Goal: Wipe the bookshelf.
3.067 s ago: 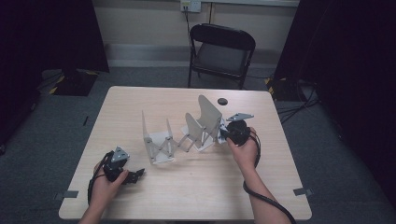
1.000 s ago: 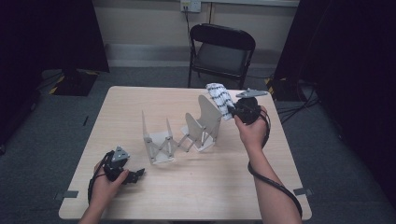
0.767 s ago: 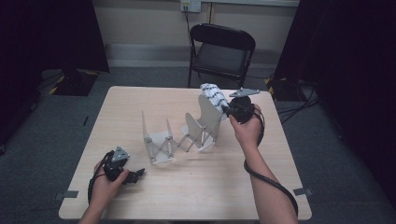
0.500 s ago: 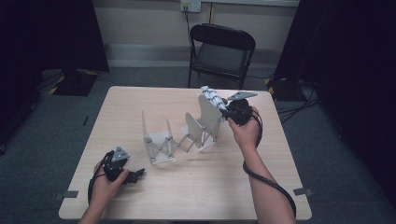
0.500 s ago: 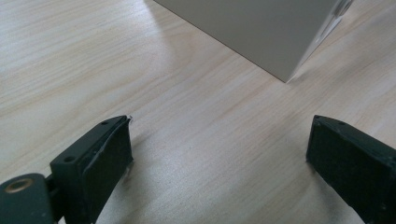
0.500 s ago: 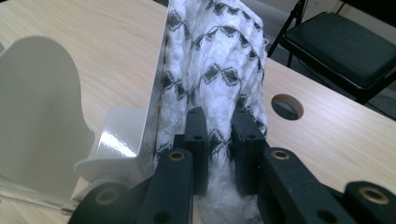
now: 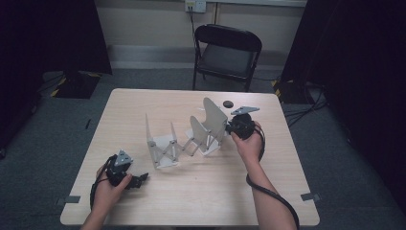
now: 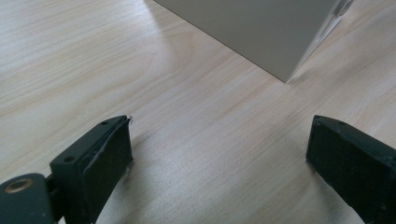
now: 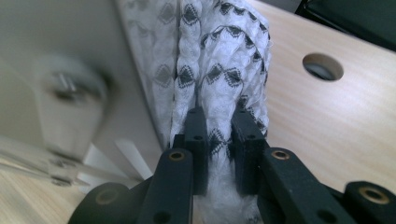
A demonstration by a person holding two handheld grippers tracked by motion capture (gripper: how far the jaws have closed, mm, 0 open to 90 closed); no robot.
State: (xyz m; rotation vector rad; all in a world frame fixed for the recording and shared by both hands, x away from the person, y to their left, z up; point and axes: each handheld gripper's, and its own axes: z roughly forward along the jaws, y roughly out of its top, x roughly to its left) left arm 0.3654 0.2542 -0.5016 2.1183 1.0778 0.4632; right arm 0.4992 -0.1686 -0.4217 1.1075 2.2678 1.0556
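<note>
Your right claw (image 9: 219, 140) is clenched on the cloth (image 9: 219, 70), hard against the rack (image 7: 191, 136) panel beside it; tug sideways and the rack may tip. Left claw (image 8: 219, 158) rests released on the tabletop (image 8: 210, 121).

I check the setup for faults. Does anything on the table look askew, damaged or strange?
Nothing looks damaged. The white accordion-style divider rack stands upright on the light wooden table. The right gripper pinches a white cloth with black diamond pattern beside a divider panel.
</note>
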